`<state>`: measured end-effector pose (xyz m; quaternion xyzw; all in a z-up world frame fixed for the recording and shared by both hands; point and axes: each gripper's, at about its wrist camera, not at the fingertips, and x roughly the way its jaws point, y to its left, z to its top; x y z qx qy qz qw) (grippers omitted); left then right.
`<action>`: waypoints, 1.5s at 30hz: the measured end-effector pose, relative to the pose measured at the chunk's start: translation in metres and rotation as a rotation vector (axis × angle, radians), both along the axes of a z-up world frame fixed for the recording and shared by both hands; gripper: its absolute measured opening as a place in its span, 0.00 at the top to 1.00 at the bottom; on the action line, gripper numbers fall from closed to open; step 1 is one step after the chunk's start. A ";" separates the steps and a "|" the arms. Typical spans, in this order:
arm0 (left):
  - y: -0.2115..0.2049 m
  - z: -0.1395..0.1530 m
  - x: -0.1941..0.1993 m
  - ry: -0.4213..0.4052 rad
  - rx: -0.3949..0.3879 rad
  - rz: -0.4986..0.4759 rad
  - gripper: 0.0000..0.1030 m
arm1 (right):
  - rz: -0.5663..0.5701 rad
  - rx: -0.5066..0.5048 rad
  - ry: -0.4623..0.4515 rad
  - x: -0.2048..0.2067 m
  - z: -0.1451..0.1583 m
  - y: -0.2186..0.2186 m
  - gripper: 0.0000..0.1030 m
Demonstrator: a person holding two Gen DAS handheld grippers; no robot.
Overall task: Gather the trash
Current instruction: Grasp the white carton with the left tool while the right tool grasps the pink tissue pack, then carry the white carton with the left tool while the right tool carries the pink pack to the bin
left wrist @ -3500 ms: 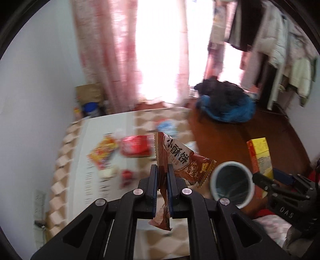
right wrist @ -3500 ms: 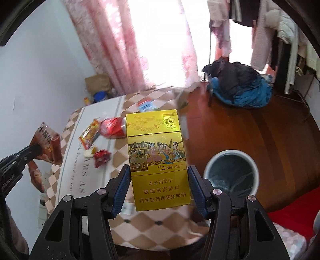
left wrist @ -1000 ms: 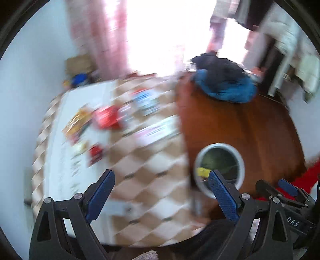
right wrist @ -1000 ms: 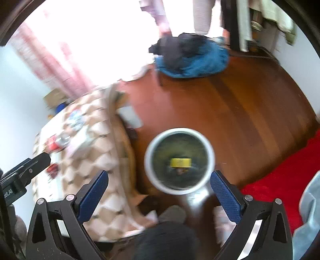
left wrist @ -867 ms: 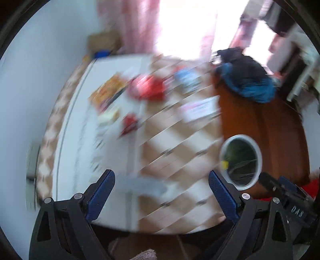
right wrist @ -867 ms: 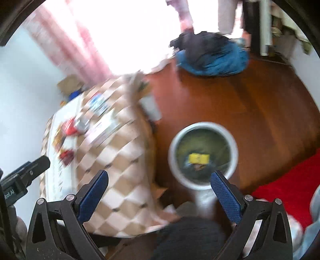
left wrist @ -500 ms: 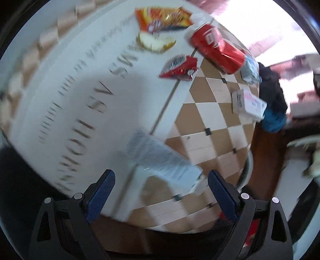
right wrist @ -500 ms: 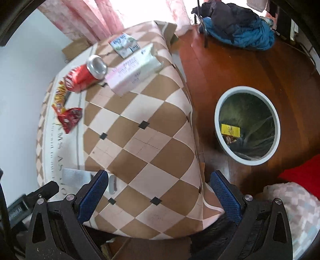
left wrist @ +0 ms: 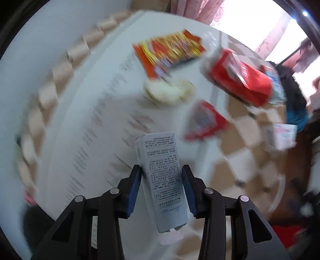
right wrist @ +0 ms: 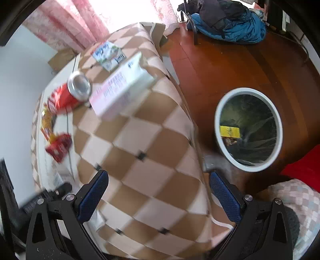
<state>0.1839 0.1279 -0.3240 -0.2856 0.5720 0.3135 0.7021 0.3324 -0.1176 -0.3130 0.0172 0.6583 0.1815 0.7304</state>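
Note:
A pale grey-blue printed box stands between the fingers of my left gripper, whose jaws are closing on its long sides, pads against it. The box looks sharp while the table behind it is smeared. Beyond lie a small red wrapper, a pale round scrap, an orange snack packet and a red can. My right gripper hangs open over the checked cloth with nothing between its fingers. The white bin on the floor holds a yellow box.
A pink-white carton and a blue-white carton lie at the table's far end. A chair heaped with blue and black clothes stands on the wooden floor. A red rug lies beside the bin.
Both grippers have sunk from over the bin toward the table. The left jaws, wide half a second ago, have come in around the pale box. The right jaws stay wide.

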 end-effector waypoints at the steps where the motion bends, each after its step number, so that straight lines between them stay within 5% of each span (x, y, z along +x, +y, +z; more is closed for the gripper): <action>1: 0.012 -0.001 0.000 0.011 0.025 -0.010 0.63 | -0.017 0.018 0.009 0.008 0.000 0.005 0.00; 9: 0.063 -0.021 0.003 0.068 0.008 0.010 0.64 | -0.226 0.092 0.100 0.075 -0.022 0.058 0.01; 12: 0.066 -0.026 0.001 0.067 -0.001 0.013 0.60 | -0.261 0.063 0.098 0.088 -0.030 0.073 0.12; 16: 0.064 -0.026 -0.002 0.059 -0.001 -0.004 0.63 | -0.196 -0.007 0.047 0.094 -0.030 0.099 0.37; 20: 0.053 -0.027 -0.015 0.036 -0.018 -0.054 0.70 | -0.075 -0.044 0.026 0.079 -0.024 0.107 0.42; 29: -0.007 -0.024 -0.043 0.003 -0.045 -0.175 0.70 | 0.339 -0.103 0.064 -0.024 -0.022 0.097 0.44; 34: -0.015 -0.034 -0.050 0.027 -0.039 -0.188 0.65 | 0.323 -0.130 0.044 -0.039 -0.021 0.098 0.41; 36: -0.019 -0.036 -0.047 0.037 -0.047 -0.209 0.55 | 0.295 -0.134 0.061 -0.046 -0.026 0.096 0.40; 41: -0.032 -0.036 -0.039 0.048 -0.018 -0.226 0.54 | 0.197 -0.104 0.052 -0.055 -0.029 0.087 0.28; 45: -0.032 -0.035 -0.037 0.046 -0.003 -0.207 0.70 | 0.124 -0.102 0.000 -0.065 -0.032 0.082 0.29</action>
